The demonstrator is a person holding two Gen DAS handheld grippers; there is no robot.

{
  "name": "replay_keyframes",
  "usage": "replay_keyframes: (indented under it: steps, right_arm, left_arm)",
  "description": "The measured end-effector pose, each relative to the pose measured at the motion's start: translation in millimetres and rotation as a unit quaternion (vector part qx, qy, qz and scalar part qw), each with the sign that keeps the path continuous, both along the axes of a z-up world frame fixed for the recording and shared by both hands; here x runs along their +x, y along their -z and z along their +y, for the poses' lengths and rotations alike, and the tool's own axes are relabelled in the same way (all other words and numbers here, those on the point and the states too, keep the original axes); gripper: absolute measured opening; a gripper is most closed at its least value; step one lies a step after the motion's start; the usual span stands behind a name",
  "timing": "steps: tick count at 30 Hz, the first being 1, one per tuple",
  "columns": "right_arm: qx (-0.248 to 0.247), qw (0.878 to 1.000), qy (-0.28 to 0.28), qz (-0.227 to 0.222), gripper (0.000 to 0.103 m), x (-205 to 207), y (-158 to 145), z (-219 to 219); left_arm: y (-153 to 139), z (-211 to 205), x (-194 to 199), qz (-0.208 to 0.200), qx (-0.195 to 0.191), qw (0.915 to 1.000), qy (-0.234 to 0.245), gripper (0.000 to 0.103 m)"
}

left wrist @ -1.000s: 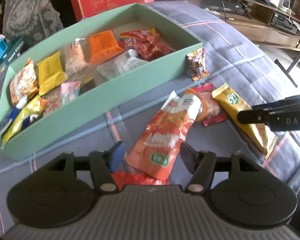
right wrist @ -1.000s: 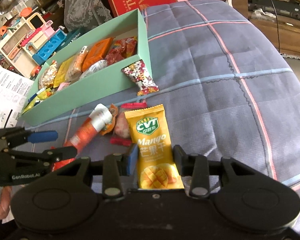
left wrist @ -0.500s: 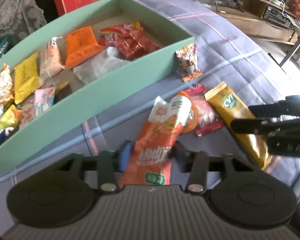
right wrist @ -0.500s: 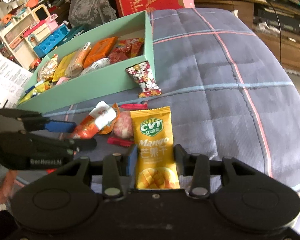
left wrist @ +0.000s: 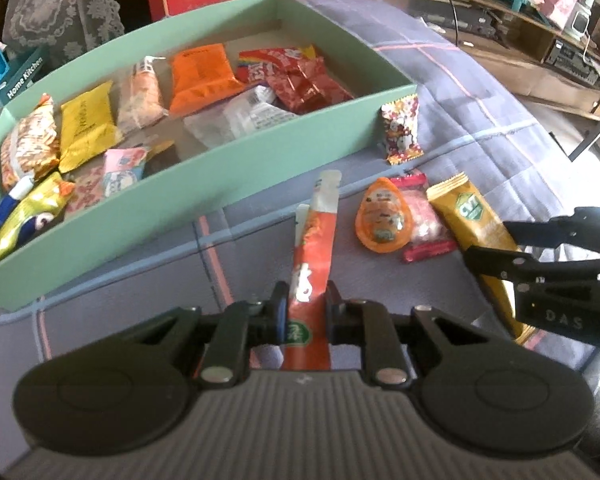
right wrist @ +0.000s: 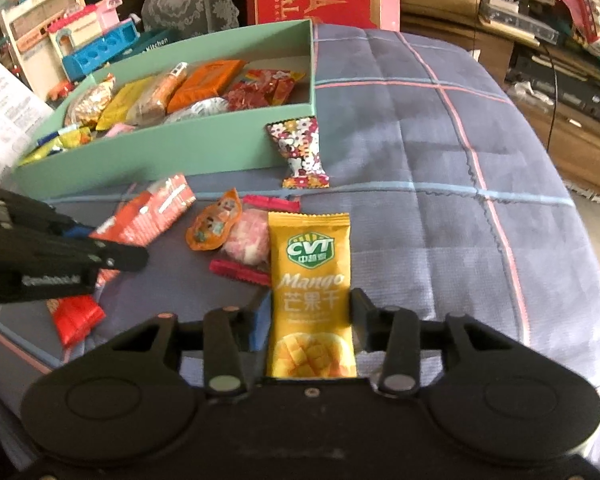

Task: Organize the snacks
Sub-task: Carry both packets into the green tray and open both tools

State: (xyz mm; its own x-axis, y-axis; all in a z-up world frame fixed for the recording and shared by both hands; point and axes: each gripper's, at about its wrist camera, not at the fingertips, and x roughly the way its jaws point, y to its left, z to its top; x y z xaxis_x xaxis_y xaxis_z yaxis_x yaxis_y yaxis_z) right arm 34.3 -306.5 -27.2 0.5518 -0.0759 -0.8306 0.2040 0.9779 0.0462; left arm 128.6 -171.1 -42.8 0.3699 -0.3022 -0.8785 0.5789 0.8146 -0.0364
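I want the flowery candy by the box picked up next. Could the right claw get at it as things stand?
Probably not yet: the right claw is shut on the mango packet. The flowery candy itself lies uncovered on the blanket beside the green box, straight ahead.

Yellow mango packet between right gripper fingers, green box of snacks beyond.
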Motion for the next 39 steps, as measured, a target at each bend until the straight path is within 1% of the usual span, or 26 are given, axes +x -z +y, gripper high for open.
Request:
replay_keyframes:
  steps: [2, 5, 9, 12, 17, 22, 26, 31, 37, 38, 39]
  right_arm:
    - [0.02, 1.0, 0.008, 0.001, 0.035, 0, -2, -3]
    - [0.033, 0.999, 0.021, -0.005, 0.035, -3, -10, -9]
    - [0.046, 0.998, 0.037, -0.024, 0.035, -3, -28, -21]
    - [0.056, 0.997, 0.04, -0.039, 0.035, 3, -45, -28]
    - [0.081, 0.994, 0.039, -0.063, 0.035, 39, -74, -40]
    - [0.083, 0.993, 0.021, -0.083, 0.035, 96, -97, -39]
    - [0.092, 0.992, 0.012, -0.085, 0.035, 147, -103, -35]
    - [0.103, 0.992, 0.012, -0.074, 0.035, 207, -95, -36]
    - [0.107, 0.992, 0.018, -0.057, 0.035, 247, -74, -42]
    - [0.109, 0.992, 0.019, -0.057, 0.035, 250, -71, -45]
    - [0.11, 0.992, 0.018, -0.057, 0.036, 253, -69, -47]
  left_arm:
    - [-7, 4, -2, -0.004, -0.01, 0.9999, 0.0, 0.017]
    - [-19, 9, -4, -0.01, -0.025, 0.9996, -0.003, 0.017]
    - [-38, 16, -2, -0.019, -0.048, 0.9986, -0.01, 0.017]
    - [-52, 20, 6, -0.03, -0.063, 0.9974, -0.016, 0.017]
    - [-76, 22, 37, -0.052, -0.074, 0.9951, -0.039, 0.017]
    - [-92, 19, 85, -0.067, -0.079, 0.9928, -0.06, 0.017]
    - [-94, 10, 130, -0.059, -0.083, 0.9922, -0.072, 0.017]
    - [-81, -9, 170, -0.048, -0.076, 0.993, -0.077, 0.017]
    - [-60, -28, 193, -0.03, -0.074, 0.9938, -0.077, 0.017]
    - [-57, -31, 196, -0.029, -0.073, 0.9938, -0.078, 0.018]
    - [-55, -33, 199, -0.03, -0.071, 0.9938, -0.081, 0.022]
